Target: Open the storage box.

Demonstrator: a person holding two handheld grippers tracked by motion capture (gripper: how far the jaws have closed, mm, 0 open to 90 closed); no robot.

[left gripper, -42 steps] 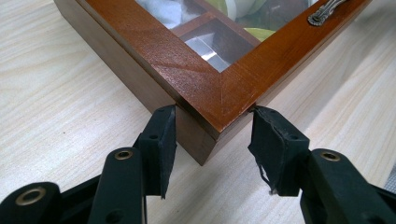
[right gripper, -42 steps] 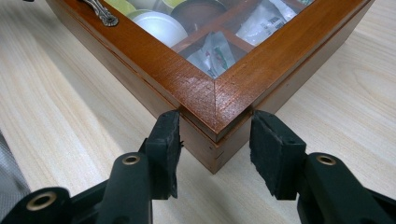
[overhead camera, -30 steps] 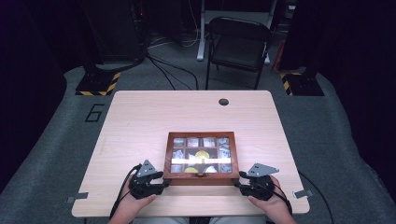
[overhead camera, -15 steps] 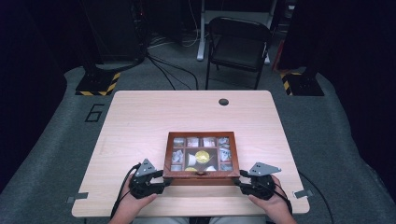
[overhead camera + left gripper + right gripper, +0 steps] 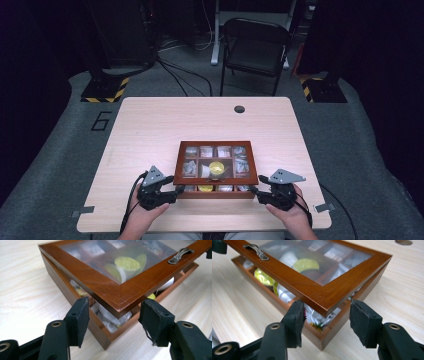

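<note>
On pale woodgrain table (image 5: 150,125), glossy wooden box (image 5: 75,290) lid (image 5: 125,292) perhaps glass-paned.

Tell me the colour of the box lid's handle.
Dull silver metal handle, clearest in the left gripper view.

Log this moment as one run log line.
left gripper: open, at lid corner | right gripper: open, jaws just opening | wooden box: lid raised slightly

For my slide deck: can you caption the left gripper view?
Open left gripper straddles the near corner of the raised glass lid on a wooden compartment box.
</note>
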